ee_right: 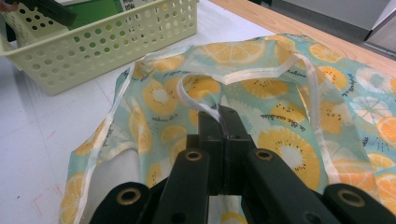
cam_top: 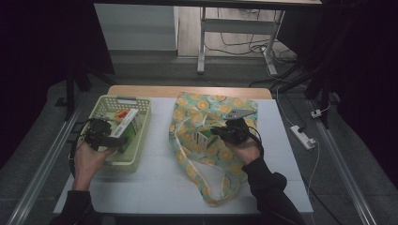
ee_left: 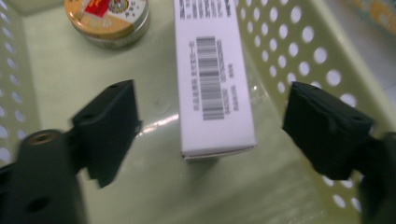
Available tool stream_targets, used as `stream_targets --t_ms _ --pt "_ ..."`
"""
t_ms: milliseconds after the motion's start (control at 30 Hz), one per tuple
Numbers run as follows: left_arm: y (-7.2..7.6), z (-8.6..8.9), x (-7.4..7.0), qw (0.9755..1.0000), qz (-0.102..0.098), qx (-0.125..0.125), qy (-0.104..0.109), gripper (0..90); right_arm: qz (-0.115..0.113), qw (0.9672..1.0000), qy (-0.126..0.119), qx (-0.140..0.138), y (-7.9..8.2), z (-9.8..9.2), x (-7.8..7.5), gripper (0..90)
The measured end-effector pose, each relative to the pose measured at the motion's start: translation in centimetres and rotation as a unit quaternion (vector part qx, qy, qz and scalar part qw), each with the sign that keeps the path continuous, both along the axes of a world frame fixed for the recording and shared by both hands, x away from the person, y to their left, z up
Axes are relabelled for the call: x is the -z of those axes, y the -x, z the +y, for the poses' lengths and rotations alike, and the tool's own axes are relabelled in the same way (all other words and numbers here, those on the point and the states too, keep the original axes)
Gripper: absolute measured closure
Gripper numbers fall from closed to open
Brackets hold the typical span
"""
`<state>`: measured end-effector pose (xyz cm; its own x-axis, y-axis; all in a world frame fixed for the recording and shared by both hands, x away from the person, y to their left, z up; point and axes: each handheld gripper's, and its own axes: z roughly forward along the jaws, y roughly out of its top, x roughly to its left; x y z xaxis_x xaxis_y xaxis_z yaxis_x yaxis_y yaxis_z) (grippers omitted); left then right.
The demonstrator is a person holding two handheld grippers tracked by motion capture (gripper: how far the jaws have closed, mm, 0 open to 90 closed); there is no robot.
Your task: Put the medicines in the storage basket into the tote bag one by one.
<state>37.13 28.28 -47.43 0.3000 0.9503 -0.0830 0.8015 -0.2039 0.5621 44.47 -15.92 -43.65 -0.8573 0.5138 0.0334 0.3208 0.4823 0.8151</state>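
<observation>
The right gripper (ee_right: 219,116) has its fingers pressed together on the rim of the bag (ee_right: 280,112), probably to hold it open, while the left gripper (ee_left: 210,126), fingers spread, straddles the box (ee_left: 212,70) in the basket (ee_left: 299,60) on the counter (cam_top: 159,178).

Basket (cam_top: 141,117) left on table (cam_top: 155,178), box (ee_left: 212,74) and tin (ee_left: 107,18) inside; bag (cam_top: 213,105) right.

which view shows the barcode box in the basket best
The left gripper view: the white box lies between open jaws, barcode readable. The high view shows it small inside the basket; the right gripper view catches just a corner of it above the basket rim.
</observation>
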Motion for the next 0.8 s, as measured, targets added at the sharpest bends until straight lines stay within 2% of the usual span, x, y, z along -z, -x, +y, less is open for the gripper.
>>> stream_targets --t_ms 100,300,367,567,667,800 --pt "0.08 0.12 -0.01 0.9999 0.003 0.006 0.008 34.2 -0.001 1.0000 0.001 0.000 0.00 0.00 0.02 89.5" --pt "0.12 0.21 0.05 0.9999 0.014 0.004 0.009 53.8 0.000 1.0000 0.002 0.001 -0.01 0.00 0.05 89.5" --pt "0.14 0.23 0.04 0.9999 0.014 0.002 0.009 57.3 -0.001 1.0000 0.001 0.001 0.00 -0.01 0.03 89.5" --pt "0.21 0.36 0.01 0.9999 0.009 -0.009 0.010 61.3 -0.002 1.0000 0.002 0.002 -0.04 -0.09 0.03 89.5" --pt "0.25 0.37 -0.09 0.9999 0.005 -0.003 0.010 61.6 -0.003 1.0000 0.003 0.002 -0.03 -0.09 0.01 89.5" --pt "0.60 0.59 -0.81 0.9997 -0.017 0.005 0.015 61.8 -0.004 1.0000 0.005 0.002 -0.03 -0.09 0.05 89.5"
